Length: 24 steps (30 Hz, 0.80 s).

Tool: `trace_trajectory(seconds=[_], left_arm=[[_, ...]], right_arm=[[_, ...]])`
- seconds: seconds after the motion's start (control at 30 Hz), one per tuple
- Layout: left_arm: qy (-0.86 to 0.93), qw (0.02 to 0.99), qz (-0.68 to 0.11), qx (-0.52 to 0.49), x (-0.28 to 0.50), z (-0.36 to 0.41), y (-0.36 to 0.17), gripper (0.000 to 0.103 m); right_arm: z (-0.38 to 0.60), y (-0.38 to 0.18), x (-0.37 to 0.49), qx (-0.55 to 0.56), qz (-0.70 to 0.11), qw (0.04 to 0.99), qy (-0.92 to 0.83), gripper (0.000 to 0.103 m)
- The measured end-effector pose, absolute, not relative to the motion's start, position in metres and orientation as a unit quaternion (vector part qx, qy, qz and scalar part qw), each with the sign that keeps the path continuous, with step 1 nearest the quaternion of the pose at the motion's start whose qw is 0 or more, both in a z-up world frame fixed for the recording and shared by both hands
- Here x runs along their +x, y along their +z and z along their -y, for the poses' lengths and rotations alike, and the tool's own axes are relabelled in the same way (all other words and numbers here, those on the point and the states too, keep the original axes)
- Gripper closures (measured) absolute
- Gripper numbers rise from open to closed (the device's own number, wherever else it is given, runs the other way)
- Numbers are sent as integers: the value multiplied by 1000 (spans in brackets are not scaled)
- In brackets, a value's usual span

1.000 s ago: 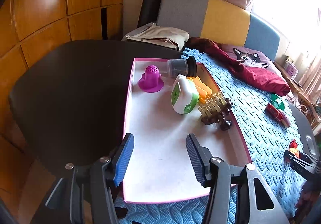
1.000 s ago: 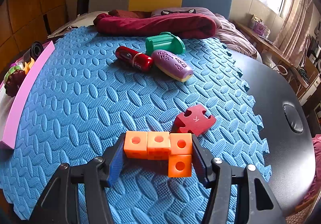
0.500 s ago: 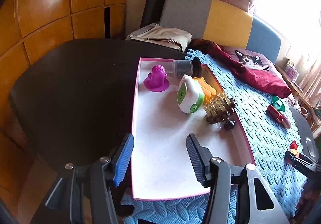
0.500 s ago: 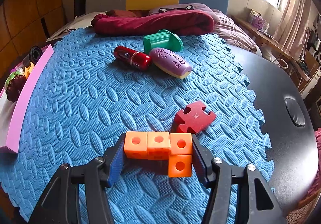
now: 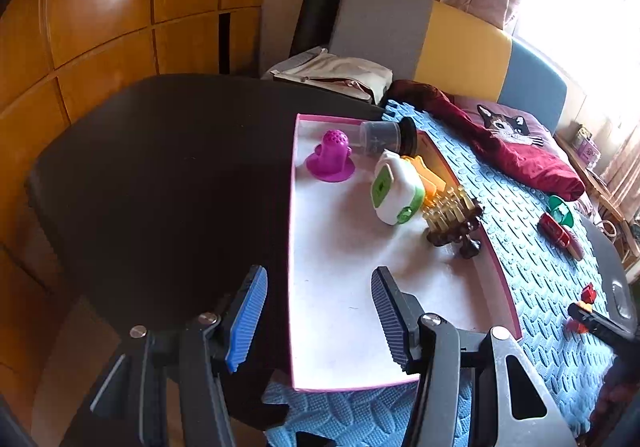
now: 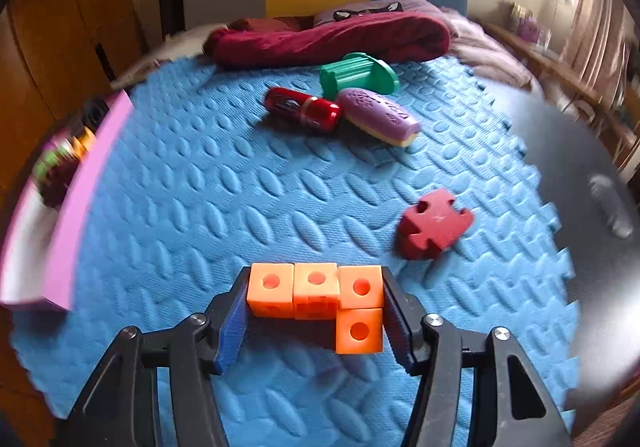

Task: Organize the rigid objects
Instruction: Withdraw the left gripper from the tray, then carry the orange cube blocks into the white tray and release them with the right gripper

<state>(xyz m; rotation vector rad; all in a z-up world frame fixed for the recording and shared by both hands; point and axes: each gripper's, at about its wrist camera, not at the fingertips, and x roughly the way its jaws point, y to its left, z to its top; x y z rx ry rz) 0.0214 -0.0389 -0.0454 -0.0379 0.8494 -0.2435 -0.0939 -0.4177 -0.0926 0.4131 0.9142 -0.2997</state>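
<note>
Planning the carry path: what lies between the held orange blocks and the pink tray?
Right wrist view: only bare blue foam mat between the orange blocks and pink tray.

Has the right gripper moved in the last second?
Yes. The right gripper, shut on the orange blocks, has swung left: the red puzzle piece sits further right now.

Pink tray [image 5: 291, 247]: near half bare, open to approach. Far half crowded by purple stopper [image 5: 330, 163], clear jar [image 5: 386, 137], white-green case [image 5: 396, 189] and chess rack [image 5: 454, 217] along the right wall. Blue foam mat [image 6: 224, 183]: wide open middle lane; red puzzle piece [image 6: 434, 223] right, red can [image 6: 302, 109], purple case [image 6: 378, 117], green piece [image 6: 358, 73] clustered far.
</note>
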Motion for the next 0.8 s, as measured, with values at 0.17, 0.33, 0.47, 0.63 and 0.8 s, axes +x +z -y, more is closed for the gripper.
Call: trace_trajectory(seconds=[0.17, 0.33, 0.47, 0.63, 0.8], left_arm=[[-111, 906, -409, -21, 21, 30, -43, 47], [-102, 905, -412, -25, 22, 22, -46, 47], [-96, 904, -415, -26, 22, 16, -49, 47], [-84, 904, -419, -35, 24, 6, -52, 47], [-65, 906, -415, -47, 27, -11, -50, 48]], right_arm=[[391, -77, -74, 206, -416, 880, -97, 43], [348, -68, -55, 157, -417, 894, -52, 43], [320, -67, -49, 129, -420, 898, -18, 43], [285, -48, -35, 101, -404, 908, 38, 43], [239, -34, -8, 63, -404, 907, 101, 43]])
